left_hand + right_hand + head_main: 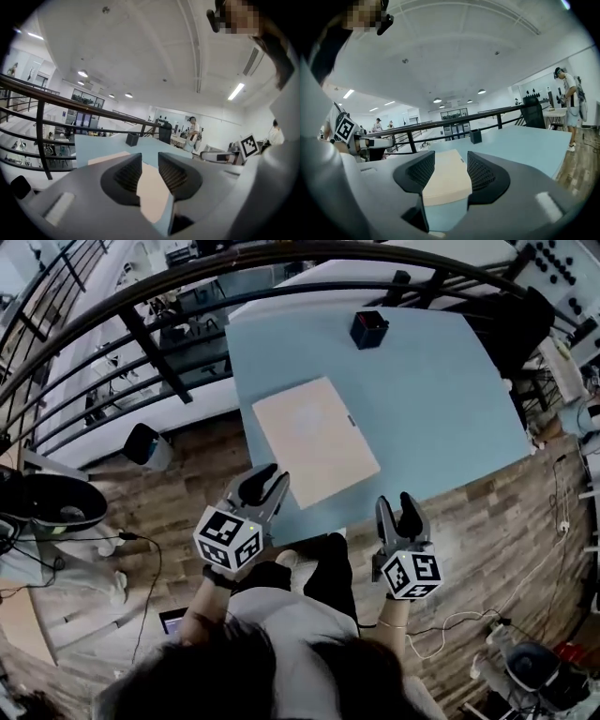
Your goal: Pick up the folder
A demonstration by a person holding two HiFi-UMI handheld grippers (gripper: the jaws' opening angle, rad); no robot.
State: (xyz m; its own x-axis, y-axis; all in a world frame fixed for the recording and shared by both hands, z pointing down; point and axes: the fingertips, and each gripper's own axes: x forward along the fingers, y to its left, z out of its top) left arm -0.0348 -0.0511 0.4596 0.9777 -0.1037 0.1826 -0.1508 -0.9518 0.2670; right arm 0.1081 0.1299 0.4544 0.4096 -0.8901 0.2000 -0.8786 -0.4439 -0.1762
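Observation:
A pale beige folder (316, 439) lies flat near the front left corner of the light blue table (422, 409). My left gripper (265, 485) hovers at the table's front left edge, just short of the folder's near corner, jaws open and empty. My right gripper (398, 512) hangs off the front edge, right of the folder, open with nothing between its fingers. In the left gripper view the folder (150, 187) shows through the gap of the left gripper (149, 169). In the right gripper view the folder (446, 176) lies ahead of the right gripper (450, 169).
A small black box (368, 329) stands at the table's far side. A dark metal railing (141, 329) curves along the left and back. Wooden floor with cables (506, 549) lies to the right. A person (568, 105) stands far off to the right.

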